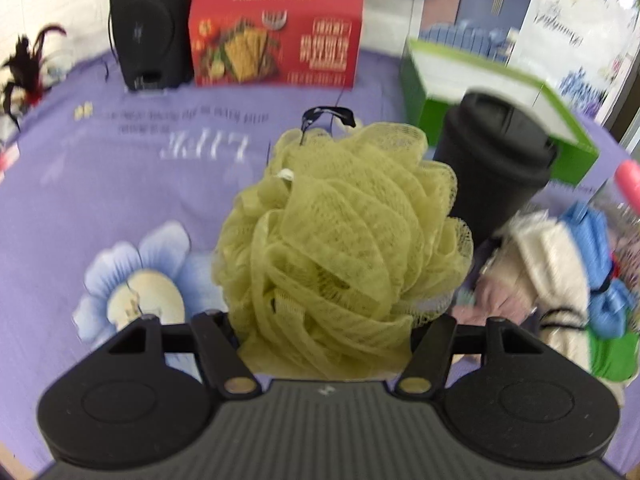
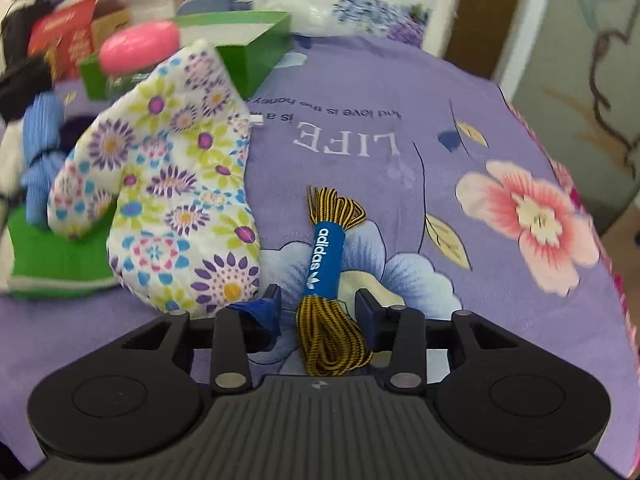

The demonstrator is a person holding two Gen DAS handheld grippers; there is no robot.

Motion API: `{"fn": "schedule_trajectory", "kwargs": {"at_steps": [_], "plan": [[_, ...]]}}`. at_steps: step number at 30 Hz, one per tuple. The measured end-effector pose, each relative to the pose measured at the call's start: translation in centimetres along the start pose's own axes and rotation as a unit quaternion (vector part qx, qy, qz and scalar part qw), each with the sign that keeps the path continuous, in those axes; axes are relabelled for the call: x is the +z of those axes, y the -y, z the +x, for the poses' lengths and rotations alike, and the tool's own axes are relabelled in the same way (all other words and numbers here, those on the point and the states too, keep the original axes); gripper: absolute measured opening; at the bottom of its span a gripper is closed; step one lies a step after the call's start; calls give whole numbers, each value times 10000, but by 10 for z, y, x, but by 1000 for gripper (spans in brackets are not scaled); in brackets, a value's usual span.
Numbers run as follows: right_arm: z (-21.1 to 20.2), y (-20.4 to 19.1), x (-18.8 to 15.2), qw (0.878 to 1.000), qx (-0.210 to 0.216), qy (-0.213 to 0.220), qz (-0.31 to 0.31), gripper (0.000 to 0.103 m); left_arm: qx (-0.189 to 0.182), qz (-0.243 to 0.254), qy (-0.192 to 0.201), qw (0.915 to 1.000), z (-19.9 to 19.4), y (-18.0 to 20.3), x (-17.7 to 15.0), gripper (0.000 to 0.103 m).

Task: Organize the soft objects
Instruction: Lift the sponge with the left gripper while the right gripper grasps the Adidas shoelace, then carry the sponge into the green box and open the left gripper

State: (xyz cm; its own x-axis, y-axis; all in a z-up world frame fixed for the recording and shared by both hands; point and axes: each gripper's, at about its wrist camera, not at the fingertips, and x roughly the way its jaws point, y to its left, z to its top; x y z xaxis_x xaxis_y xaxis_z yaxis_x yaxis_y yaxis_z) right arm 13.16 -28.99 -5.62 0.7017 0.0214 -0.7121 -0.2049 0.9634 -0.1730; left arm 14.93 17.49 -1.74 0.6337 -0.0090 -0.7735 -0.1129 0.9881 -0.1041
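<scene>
Olive-green mesh bath pouf (image 1: 340, 248) clamped in the left gripper (image 1: 326, 332), bulging up and forward from between the jaws, fingertips hidden under the netting; held above the purple floral tablecloth (image 1: 120, 184). Behind the pouf, black glasses (image 1: 330, 114) partly hidden; just right of it, a black lidded cup (image 1: 496, 160), with a green and white box (image 1: 500, 92) beyond. Farther back, red food box (image 1: 276, 32) standing beside a black speaker (image 1: 148, 28). At right edge, blurred heap of cream knit (image 1: 548, 264) and blue cloth (image 1: 592, 232). Right gripper (image 2: 318, 306) spread apart, grasping nothing, its blue-padded fingers (image 2: 272, 308) either side of a yellow-and-black shoelace bundle (image 2: 330, 280) lying on the cloth, banded by a blue adidas sleeve; contact with either finger cannot be told. Left of that, floral oven mitt (image 2: 176, 184) resting partly on green cloth (image 2: 52, 256), with a pink oval object (image 2: 138, 44) and the green box (image 2: 240, 46) behind
</scene>
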Motion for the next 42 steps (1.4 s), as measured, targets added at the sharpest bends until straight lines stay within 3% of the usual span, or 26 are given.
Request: {"fn": "schedule_trajectory", "kwargs": {"at_steps": [5, 8, 10, 12, 14, 18, 24, 29, 34, 37, 42], "plan": [[5, 13, 5, 9990, 74, -221, 386, 41, 102, 123, 73, 9998, 7, 3, -6, 70], [2, 15, 2, 9974, 36, -287, 655, 41, 60, 118, 77, 9999, 8, 2, -5, 72], [-2, 7, -3, 9989, 1, -162, 437, 32, 13, 40, 56, 10000, 12, 0, -3, 73], [-5, 2, -5, 9987, 130, -92, 491, 9, 7, -12, 41, 10000, 14, -1, -1, 74], [-8, -2, -4, 9993, 89, -73, 358, 4, -17, -31, 49, 10000, 13, 0, 0, 74], [-18, 0, -1, 9990, 197, 17, 413, 0, -33, -66, 78, 9999, 9, -1, 3, 70], [-61, 2, 12, 9952, 220, 816, 502, 0, -9, -225, 279, 9994, -9, -6, 15, 67], [-79, -3, 52, 9887, 335, 1434, 277, 0, -205, -180, 657, 9975, -34, -2, 46, 67], [-61, -5, 117, 9809, 541, 1870, -31, 0, -591, 29, 981, 9934, -49, 16, 98, 67], [-41, -5, 163, 9775, 629, 1999, -247, 0, -764, 181, 1076, 9911, -43, 36, 138, 67], [3, -15, 236, 9771, 883, 1840, -598, 0, -825, 563, 1160, 9882, -9, 83, 200, 67]]}}
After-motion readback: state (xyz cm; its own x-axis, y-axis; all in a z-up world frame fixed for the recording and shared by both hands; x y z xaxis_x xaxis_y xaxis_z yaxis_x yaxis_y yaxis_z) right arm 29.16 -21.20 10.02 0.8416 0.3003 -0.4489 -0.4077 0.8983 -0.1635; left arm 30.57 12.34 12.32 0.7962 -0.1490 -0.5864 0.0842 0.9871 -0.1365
